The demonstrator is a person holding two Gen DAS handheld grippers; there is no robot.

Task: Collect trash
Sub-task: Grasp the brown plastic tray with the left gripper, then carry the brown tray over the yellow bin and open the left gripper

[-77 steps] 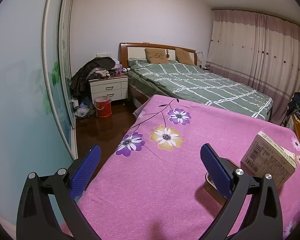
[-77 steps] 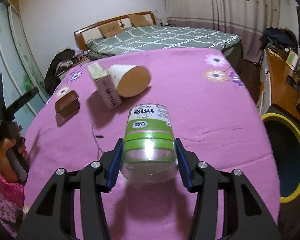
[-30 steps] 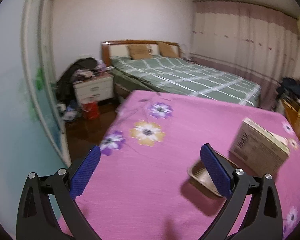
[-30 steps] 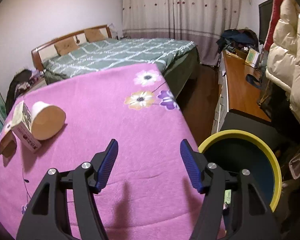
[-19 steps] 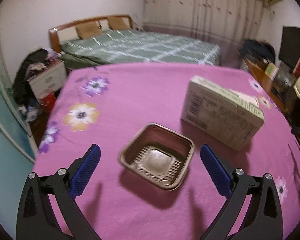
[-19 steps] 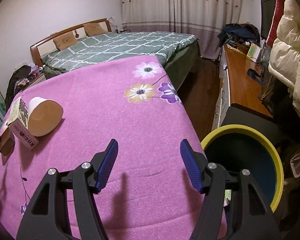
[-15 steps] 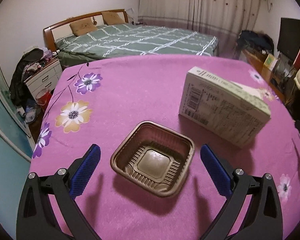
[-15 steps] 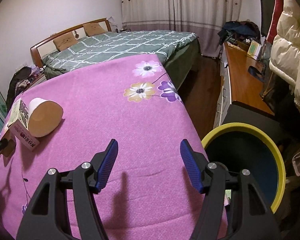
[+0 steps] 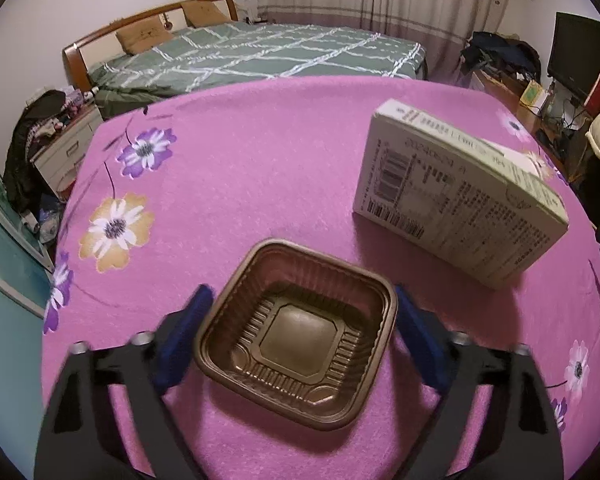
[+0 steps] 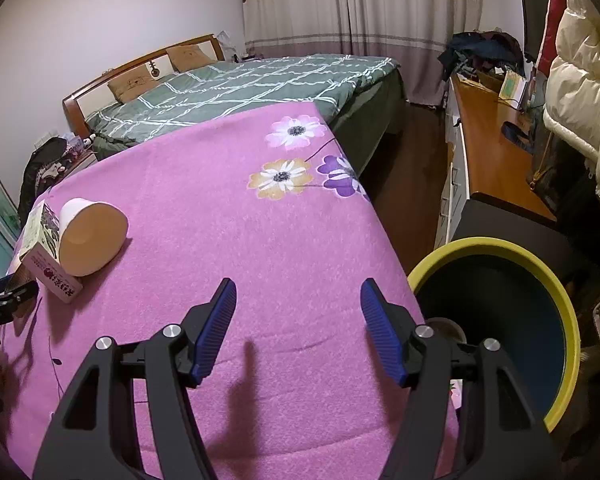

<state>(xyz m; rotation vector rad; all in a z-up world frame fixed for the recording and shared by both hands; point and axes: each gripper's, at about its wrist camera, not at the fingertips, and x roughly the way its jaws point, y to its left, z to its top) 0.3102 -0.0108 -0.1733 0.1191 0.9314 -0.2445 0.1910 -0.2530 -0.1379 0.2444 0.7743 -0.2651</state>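
A brown plastic tray [image 9: 300,336] lies on the pink flowered cloth [image 9: 260,152], right between the fingers of my left gripper [image 9: 302,296]. Its jaws are closing, and the blue pads [image 9: 184,324] meet the tray's rim on both sides. A pale carton [image 9: 452,204] stands just behind the tray to the right. My right gripper [image 10: 298,286] hangs open and empty over the cloth's near right corner, beside the yellow-rimmed bin [image 10: 500,246]. Far left in the right wrist view lie a paper cup [image 10: 92,236] on its side and the carton [image 10: 40,240].
A bed with a green checked cover [image 10: 240,84] stands behind the table. A wooden desk [image 10: 488,152] and hanging coats [image 10: 580,92] fill the right side. A nightstand with piled clothes [image 9: 48,140] sits at the back left.
My left gripper came down and forward over the brown tray, and its jaws narrowed from wide apart onto the tray's rim. The right gripper stayed still, open beside the bin.
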